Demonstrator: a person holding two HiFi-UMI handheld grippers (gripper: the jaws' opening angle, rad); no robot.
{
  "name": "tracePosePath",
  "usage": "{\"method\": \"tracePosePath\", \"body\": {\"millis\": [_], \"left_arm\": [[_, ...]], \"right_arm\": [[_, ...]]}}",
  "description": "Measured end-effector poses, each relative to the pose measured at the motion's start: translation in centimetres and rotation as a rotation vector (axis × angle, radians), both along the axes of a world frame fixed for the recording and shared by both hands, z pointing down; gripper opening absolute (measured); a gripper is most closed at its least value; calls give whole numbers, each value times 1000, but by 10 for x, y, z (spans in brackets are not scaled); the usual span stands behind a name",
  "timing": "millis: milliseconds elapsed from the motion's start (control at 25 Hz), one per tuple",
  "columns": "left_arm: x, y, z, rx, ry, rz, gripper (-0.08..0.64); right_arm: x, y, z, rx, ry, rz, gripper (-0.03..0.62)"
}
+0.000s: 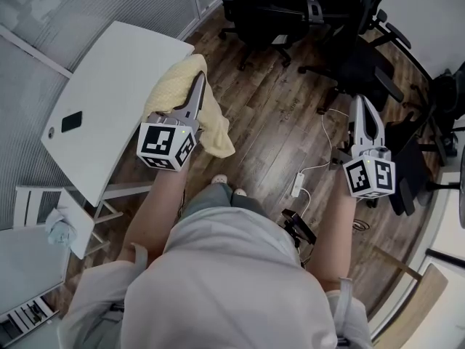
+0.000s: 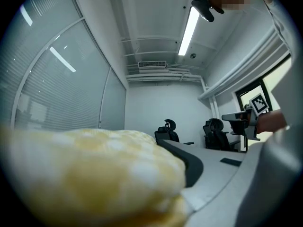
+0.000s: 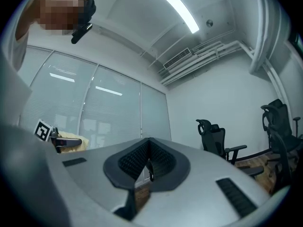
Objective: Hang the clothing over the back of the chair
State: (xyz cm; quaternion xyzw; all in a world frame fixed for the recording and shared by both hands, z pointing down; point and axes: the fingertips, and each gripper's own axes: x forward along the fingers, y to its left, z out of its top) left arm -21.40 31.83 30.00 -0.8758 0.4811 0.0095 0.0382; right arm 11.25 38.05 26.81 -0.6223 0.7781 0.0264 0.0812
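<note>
Carrying the yellow cloth (image 1: 212, 128) toward a chair (image 1: 265, 14), it seems.
The left gripper (image 1: 197, 80) is pinching it, the right gripper (image 1: 360, 102) is hanging closed and empty; next, probably lifting it over the chair's back.

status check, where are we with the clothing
Left gripper shut on the yellow garment. Right gripper shut, empty. Garment not yet on a chair; black office chairs ahead. White cable lies in between.

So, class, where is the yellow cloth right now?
The yellow cloth hangs from the left gripper at the head view's left, by the edge of the white table and above the wooden floor.
</note>
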Motion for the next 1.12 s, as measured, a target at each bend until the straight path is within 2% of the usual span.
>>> {"method": "tracePosePath", "body": {"millis": [200,520,1120], "left_arm": [[3,-2,0,-7,2,0,63],[1,-10,2,-16,1,0,63],[5,-60,0,-20,6,29,63]], "right_arm": [[2,-2,1,3,-37,-12,21],[-3,-15,6,-14,-43,-29,21],[-9,-63,3,-24,-37,-41,21]]}}
